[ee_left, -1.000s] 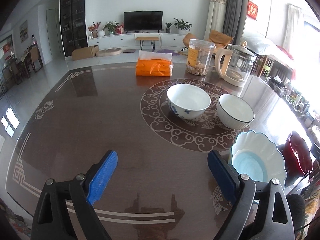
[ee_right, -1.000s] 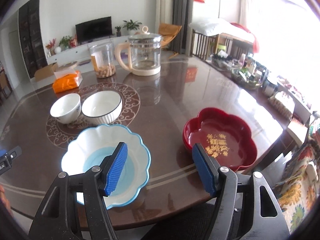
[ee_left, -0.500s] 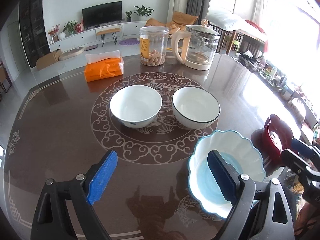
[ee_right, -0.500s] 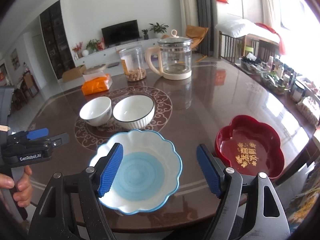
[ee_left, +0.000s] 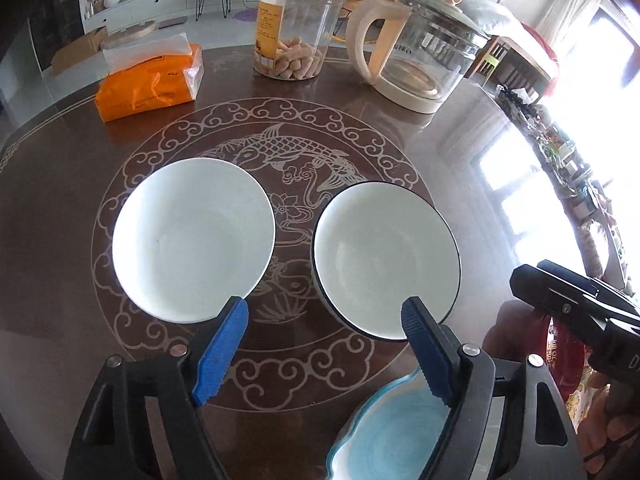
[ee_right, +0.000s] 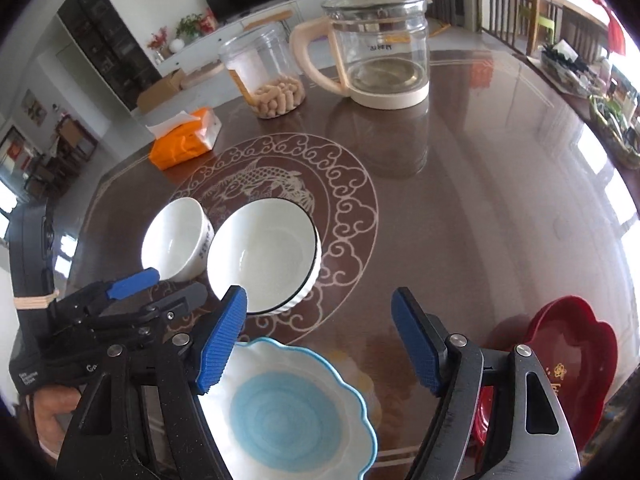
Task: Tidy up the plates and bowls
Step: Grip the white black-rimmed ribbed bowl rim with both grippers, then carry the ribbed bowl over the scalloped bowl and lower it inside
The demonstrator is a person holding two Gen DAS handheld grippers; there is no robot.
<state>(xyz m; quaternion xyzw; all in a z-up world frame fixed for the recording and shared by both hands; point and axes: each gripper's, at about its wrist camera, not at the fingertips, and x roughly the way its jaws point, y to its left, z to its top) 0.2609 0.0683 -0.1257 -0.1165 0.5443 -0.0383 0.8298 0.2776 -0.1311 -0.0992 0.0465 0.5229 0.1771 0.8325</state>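
Two white bowls stand side by side in the middle of the round table (ee_left: 460,152), on its carved fish medallion. The plain white bowl (ee_left: 194,240) is on the left, and the black-rimmed bowl (ee_left: 386,260) is just beside it on the right. In the left wrist view there is a narrow gap between them.

Nearer to the front edge lies the blue scalloped plate (ee_right: 288,412), and the red flower-shaped dish (ee_right: 568,352) sits at the front right edge.

The left gripper (ee_left: 324,346) hovers over the space in front of the two bowls with its jaws spread and nothing between them. The right gripper (ee_right: 320,342) is also spread wide and empty, above the blue scalloped plate.

Along the far edge stand an orange tissue pack (ee_left: 150,84), a clear snack jar (ee_left: 294,28) and a glass kettle (ee_left: 420,56).
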